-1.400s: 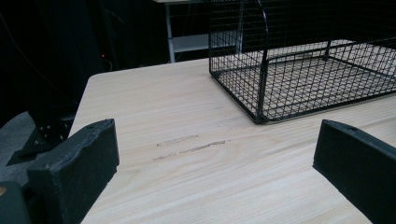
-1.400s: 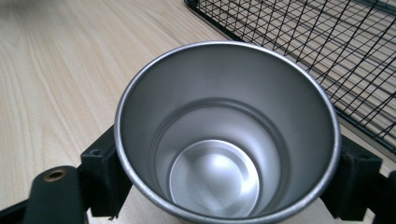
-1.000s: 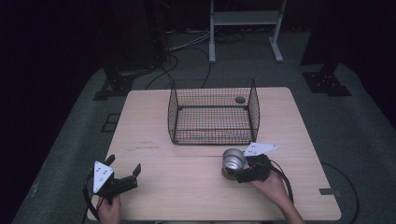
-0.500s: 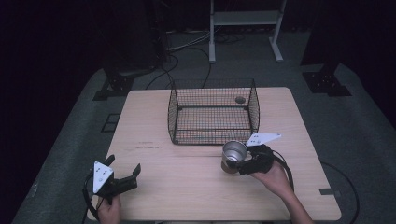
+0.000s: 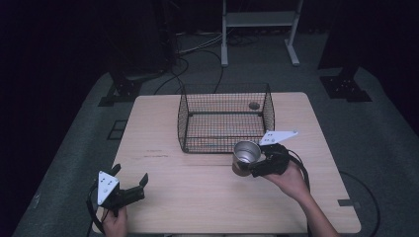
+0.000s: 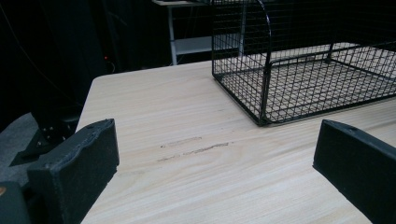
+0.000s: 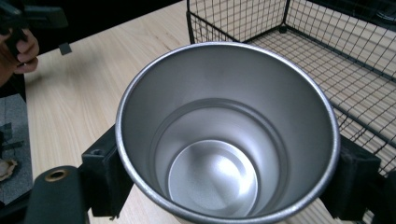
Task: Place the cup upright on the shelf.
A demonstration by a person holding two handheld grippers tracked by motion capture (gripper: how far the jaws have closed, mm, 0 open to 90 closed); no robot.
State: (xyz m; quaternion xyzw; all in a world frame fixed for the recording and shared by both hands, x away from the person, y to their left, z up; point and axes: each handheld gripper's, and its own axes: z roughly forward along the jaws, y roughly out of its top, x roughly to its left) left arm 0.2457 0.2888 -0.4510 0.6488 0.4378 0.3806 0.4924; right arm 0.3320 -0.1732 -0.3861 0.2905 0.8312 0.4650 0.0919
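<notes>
My right tool [image 5: 253,167] clamps the steel cup [image 5: 245,154] by its walls, above the table [image 5: 197,197] beside the wire basket [image 5: 225,118]. Rigid, light, slippery: I grip mid-wall. Left tool [image 5: 129,178] gapes, empty.

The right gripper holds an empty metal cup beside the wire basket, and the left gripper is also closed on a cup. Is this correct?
Not quite. The right gripper does hold the empty metal cup beside the wire basket, but the left gripper holds nothing: in the left gripper view its jaws stand open over the bare table.
</notes>
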